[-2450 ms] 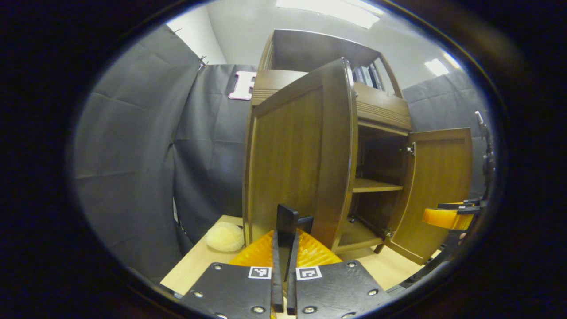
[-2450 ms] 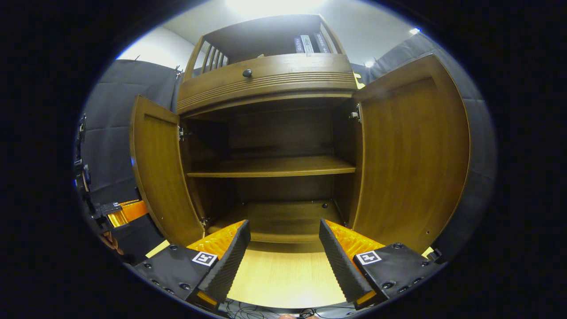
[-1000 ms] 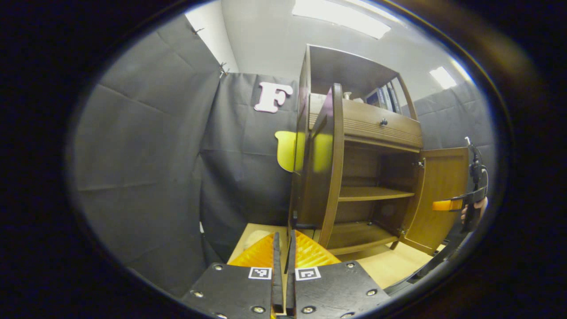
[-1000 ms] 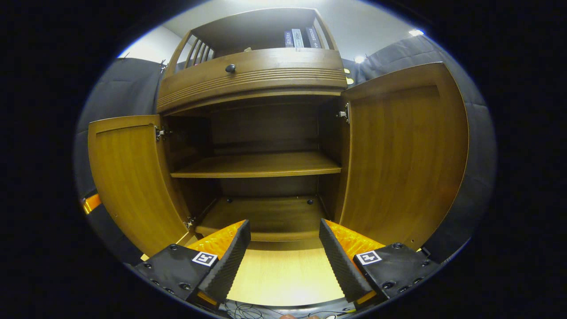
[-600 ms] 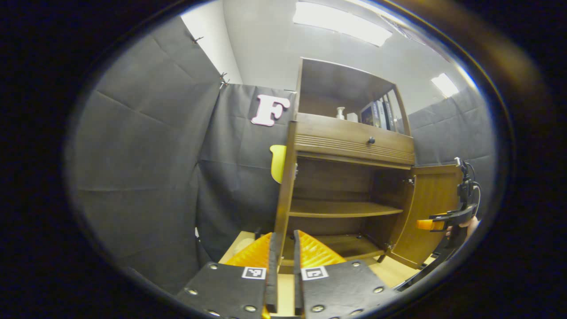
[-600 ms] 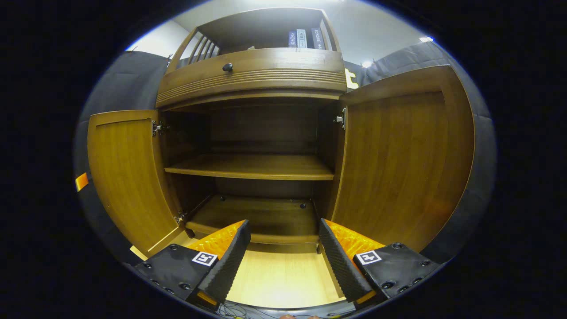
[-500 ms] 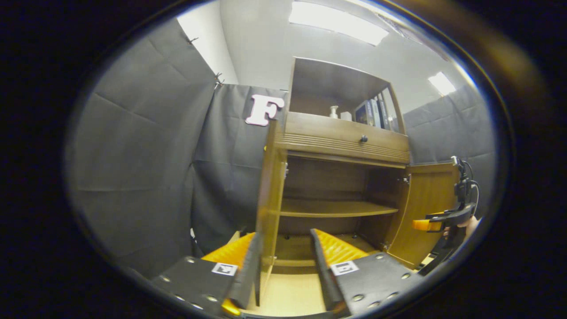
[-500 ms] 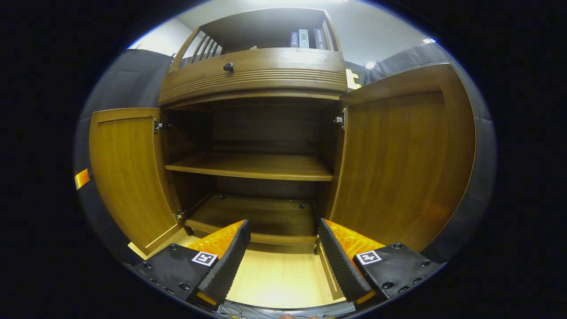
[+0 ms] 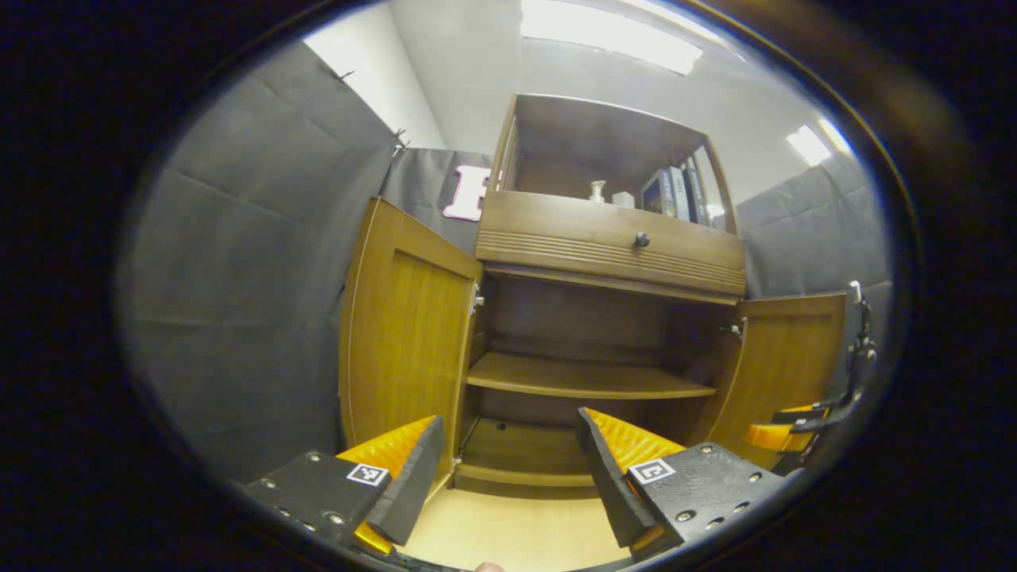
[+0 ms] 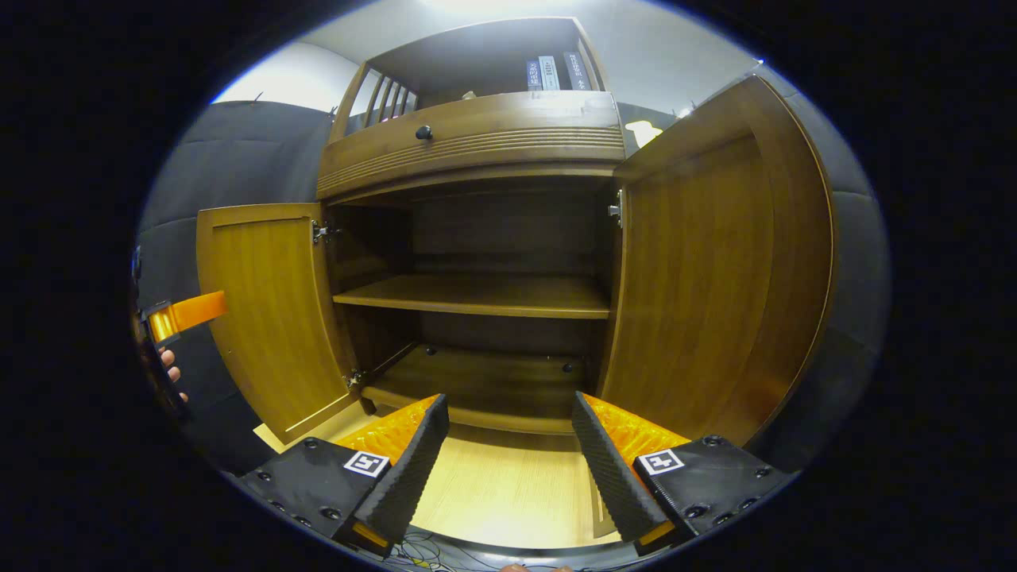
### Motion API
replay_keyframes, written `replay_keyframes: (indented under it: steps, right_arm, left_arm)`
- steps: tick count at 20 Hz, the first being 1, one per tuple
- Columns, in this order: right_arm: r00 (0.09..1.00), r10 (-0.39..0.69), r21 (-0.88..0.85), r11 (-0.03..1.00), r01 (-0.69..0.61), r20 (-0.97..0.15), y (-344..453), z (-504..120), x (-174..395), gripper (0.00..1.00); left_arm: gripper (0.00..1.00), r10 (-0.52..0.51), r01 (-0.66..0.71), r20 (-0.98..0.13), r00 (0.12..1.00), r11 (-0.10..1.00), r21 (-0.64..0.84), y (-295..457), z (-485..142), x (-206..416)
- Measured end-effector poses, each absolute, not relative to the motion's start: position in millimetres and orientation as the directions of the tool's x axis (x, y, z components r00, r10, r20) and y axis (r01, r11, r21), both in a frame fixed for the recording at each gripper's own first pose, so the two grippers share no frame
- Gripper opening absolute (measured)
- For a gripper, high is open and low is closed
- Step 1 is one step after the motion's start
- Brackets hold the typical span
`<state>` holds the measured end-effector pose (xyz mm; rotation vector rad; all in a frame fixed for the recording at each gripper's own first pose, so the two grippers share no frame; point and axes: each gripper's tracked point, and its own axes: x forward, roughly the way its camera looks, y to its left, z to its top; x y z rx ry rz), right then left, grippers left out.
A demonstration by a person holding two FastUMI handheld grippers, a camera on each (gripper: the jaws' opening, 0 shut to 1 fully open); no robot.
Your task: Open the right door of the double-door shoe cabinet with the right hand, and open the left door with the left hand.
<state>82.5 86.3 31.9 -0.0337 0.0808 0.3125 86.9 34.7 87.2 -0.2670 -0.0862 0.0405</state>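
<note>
While both sets of jaws stood spread and empty, the shoe cabinet [image 10: 477, 238] stood ahead of them on the desk [image 10: 508, 492], its left door [image 9: 401, 334] and right door [image 10: 707, 270] swung wide. Each door looked a stiff, hinged wooden panel (light to swing), best taken by its free edge, beyond the left gripper [image 9: 508, 469] and right gripper [image 10: 508, 461].

Dark grey cloth walls [image 9: 238, 262] close in the booth on both sides. Overhead, a white ceiling [image 9: 477, 56] carries bright light panels [image 9: 612, 36]. Down low, a pale wooden desk [image 10: 508, 485] runs underfoot.
</note>
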Motion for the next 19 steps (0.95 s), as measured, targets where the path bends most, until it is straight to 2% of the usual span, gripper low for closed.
replay_keyframes:
  steps: [3,4,6,15,16,19]
  right_arm:
    - [0.941,0.333,-0.026,0.942,-0.335,-0.060,87,34,80,0.98]
    - [0.938,0.343,-0.025,0.938,-0.345,-0.054,88,33,80,0.93]
    - [0.932,0.358,-0.021,0.933,-0.360,-0.056,91,30,78,0.93]
    - [0.930,0.362,-0.014,0.932,-0.363,-0.060,93,24,78,0.93]
    - [0.932,0.359,-0.014,0.933,-0.360,-0.055,93,25,78,0.98]
    - [0.936,0.350,-0.017,0.937,-0.350,-0.034,90,31,79,0.98]
  left_arm:
    - [0.94,0.070,-0.056,0.026,0.997,0.929,-0.367,37,69,93]
    - [0.94,0.068,-0.061,0.005,0.998,0.920,-0.386,38,64,96]
    - [0.94,0.060,-0.062,-0.018,0.998,0.916,-0.396,35,60,98]
    - [0.94,-0.009,-0.011,-0.069,0.998,0.959,-0.282,15,56,113]
    - [0.94,-0.021,-0.002,-0.080,0.997,0.960,-0.279,14,53,115]
    - [0.94,-0.035,0.009,-0.100,0.994,0.969,-0.248,10,53,121]
